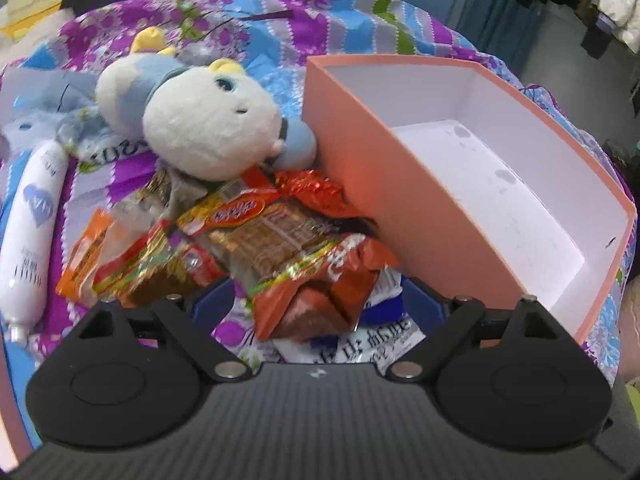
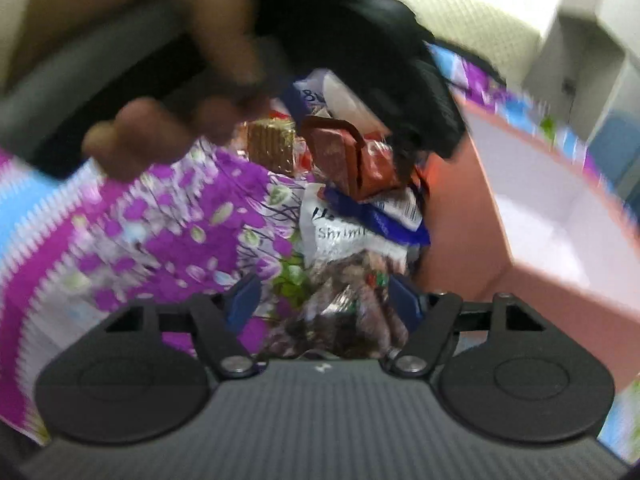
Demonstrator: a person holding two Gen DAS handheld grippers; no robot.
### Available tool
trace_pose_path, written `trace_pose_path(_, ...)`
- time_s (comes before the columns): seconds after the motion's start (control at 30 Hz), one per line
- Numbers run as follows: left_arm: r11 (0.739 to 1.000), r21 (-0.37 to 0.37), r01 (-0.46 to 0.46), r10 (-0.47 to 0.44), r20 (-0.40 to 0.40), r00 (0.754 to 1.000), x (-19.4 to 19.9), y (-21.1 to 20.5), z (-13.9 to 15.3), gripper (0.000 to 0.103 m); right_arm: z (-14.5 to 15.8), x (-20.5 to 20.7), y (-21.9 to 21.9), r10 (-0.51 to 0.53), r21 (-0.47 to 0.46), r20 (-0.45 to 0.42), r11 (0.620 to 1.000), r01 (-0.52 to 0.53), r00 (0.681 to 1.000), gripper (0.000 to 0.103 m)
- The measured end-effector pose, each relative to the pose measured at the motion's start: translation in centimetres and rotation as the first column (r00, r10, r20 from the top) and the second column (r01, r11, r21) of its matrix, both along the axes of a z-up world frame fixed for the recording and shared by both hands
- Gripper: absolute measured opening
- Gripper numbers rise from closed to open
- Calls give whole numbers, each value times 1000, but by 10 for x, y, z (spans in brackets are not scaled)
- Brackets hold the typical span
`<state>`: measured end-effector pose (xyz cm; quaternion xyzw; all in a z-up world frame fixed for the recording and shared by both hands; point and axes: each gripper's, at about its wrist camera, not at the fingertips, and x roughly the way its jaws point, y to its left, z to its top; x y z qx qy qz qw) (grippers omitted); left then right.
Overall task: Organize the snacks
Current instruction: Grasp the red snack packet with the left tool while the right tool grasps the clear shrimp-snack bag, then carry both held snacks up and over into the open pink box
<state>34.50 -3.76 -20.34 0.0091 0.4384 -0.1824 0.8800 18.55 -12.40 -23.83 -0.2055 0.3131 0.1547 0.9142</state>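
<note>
A pile of snack packets lies on the flowered bedsheet beside an open pink box with a white, empty inside. My left gripper is open, low over the pile, with an orange-red packet between its blue fingertips and a white-and-blue packet under it. A wafer packet lies just ahead. My right gripper is open around a clear packet of dark snacks; the view is blurred. The white shrimp-snack bag and the pink box lie ahead of it.
A white and blue plush toy lies behind the pile. A white tube lies at the left. The sheet covers the bed. In the right wrist view the person's hand and the left gripper's black body hang above the pile.
</note>
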Motion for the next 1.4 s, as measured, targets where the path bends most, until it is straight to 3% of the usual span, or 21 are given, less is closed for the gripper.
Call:
trace_pose_path(0.37, 999, 44, 23, -21, -32, 999, 21, -17, -15, 67, -31, 9, 14, 6, -207, 6, 978, -5, 1000, 69)
trace_pose_path(0.43, 999, 44, 18, -17, -23, 1000, 22, -18, -16, 65, -33, 10, 15, 12, -214, 0, 977, -12, 1000, 65)
trace_pose_path(0.47, 999, 39, 12, -11, -19, 1000, 22, -17, -15, 62, -33, 12, 17, 14, -213, -8, 977, -15, 1000, 57)
trace_pose_path(0.67, 1000, -2, -28, 28, -27, 999, 15, -13, -6, 32, -25, 16, 10, 8, -177, -38, 984, -15, 999, 42)
trace_pose_path(1.0, 994, -44, -102, 102, 2, 995, -27, 4, 22, 32, -4, -3, 0, 20, -99, -43, 995, -24, 999, 33)
trace_pose_path(1.2, 982, -68, -175, 177, 24, 984, -69, 24, 42, 32, 6, -17, -6, 17, -4, -84, 1000, -17, 996, 33)
trace_pose_path(1.27, 975, -72, -209, 212, 30, 977, -84, 32, 45, 32, 10, -18, -14, 3, 95, -125, 995, 9, 992, 33)
trace_pose_path(1.4, 955, -81, -287, 290, 32, 957, -117, 51, 48, 32, 10, -24, -23, -25, 149, -175, 987, 51, 984, 33)
